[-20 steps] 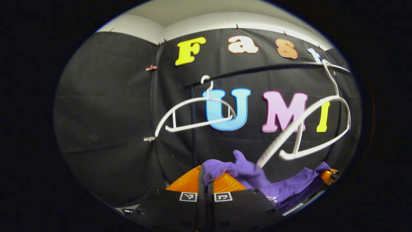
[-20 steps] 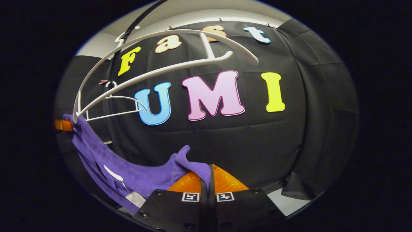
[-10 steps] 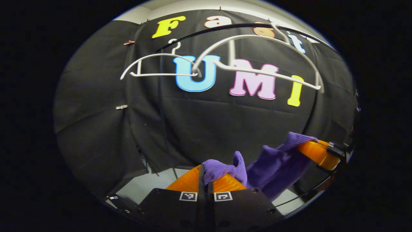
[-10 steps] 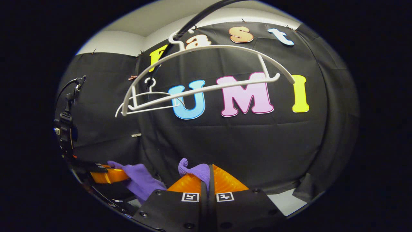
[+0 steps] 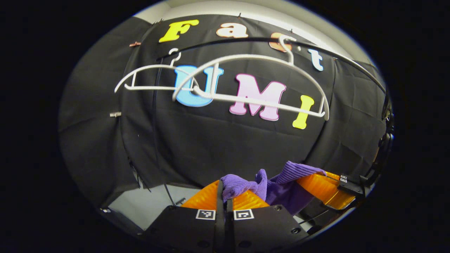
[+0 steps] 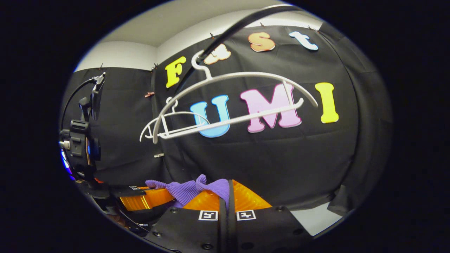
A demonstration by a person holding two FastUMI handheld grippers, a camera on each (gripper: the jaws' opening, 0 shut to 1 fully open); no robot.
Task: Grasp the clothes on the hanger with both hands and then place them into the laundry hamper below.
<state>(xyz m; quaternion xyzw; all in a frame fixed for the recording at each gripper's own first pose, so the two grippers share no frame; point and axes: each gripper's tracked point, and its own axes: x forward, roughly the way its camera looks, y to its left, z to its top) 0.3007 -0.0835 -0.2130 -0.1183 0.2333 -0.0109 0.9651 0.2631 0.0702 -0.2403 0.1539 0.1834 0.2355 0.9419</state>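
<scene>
Black-draped booth, rail [image 5: 246,39] overhead, two bare white hangers [image 5: 256,80] [image 5: 151,79] on it.
I log the purple garment [image 5: 277,184] off its hanger and slung low between my grippers. Left gripper [image 5: 224,200]: orange fingers [image 5: 246,201] clenched on a bunched fold of cloth. Right gripper [image 6: 227,198]: fingers clenched on another fold [image 6: 191,189]. From the right gripper view the left gripper sits close beside, lower left; cloth bridges the two.

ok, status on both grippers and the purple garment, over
Left gripper and right gripper: jaws shut on the purple garment. Garment off both white hangers, bunched between grippers. Hamper out of sight; nothing blocking.
</scene>
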